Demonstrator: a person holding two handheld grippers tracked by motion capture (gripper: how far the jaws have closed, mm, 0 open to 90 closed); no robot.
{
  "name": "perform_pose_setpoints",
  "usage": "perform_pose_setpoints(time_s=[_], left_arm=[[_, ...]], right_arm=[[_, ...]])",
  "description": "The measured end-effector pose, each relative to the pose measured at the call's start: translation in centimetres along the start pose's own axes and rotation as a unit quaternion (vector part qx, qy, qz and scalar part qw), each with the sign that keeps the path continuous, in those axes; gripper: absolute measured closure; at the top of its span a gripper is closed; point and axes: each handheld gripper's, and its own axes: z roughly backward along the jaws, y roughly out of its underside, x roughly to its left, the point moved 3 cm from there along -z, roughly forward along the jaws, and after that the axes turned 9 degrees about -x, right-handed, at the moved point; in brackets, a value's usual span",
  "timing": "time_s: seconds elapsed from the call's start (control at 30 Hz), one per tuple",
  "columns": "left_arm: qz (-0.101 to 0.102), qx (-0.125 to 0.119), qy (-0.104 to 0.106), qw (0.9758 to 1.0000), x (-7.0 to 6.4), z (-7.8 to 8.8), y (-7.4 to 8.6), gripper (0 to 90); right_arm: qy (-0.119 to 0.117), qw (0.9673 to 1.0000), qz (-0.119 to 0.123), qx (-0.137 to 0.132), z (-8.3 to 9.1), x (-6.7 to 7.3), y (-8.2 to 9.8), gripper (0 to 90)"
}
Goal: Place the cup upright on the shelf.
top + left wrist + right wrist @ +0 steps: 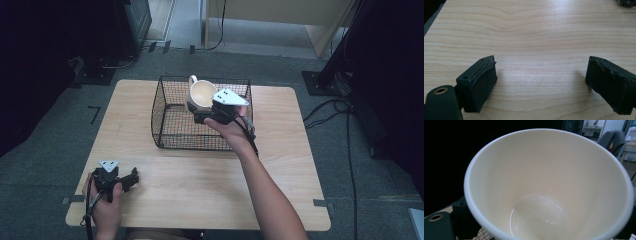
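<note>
The right tool (206,118) held a cream mug (201,95) over the black wire basket (170,131), which stood on the far half of the wooden desk (200,185). In the high view the mug sat just beyond the tool's black body, tipped so that its open mouth faced the camera, its handle rising at the upper left above the basket's rim. From the right tool's own view the mug (549,185) lay directly ahead of the camera — its white rim ringed most of the picture, and the glossy bottom gleamed deep inside. One black jaw showed at the lower left, pressed against the outside of the mug's wall; a bit of basket mesh showed below it. The other jaw's contact was hidden behind the mug's rim, yet the mug hung clear of the basket floor, so the tool was pinching it.

The left tool (131,178) rested low at the near left corner of the desk, well apart from the basket. Its jaws were spread wide — bare wood (536,37) lay between the two pads, nothing held.
</note>
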Motion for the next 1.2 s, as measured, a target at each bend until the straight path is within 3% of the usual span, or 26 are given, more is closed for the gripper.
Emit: perform_pose_setpoints(time_s=[0.37, 0.5, 0.9, 1.2], left_arm=[[0.000, 0.000, 0.000, 1.0000, 0.0, 0.0, 0.0, 10.1], [0.000, 0.000, 0.000, 1.0000, 0.0, 0.0, 0.0, 10.0], [0.000, 0.000, 0.001, 1.0000, 0.0, 0.0, 0.0, 10.1], [-0.001, 0.000, 0.002, 1.0000, 0.0, 0.0, 0.0, 10.0]], right_arm=[[0.005, 1.0000, 0.002, 0.005, -2.1, -1.9, 0.6, 8.7], [-0.008, 0.9999, -0.006, 0.013, -3.0, -2.4, 1.2, 8.7], [-0.020, 0.9985, -0.011, 0.050, -4.7, -3.7, 3.9, 8.7], [-0.044, 0.9936, 0.010, 0.103, -5.8, -3.7, 6.0, 8.8]])
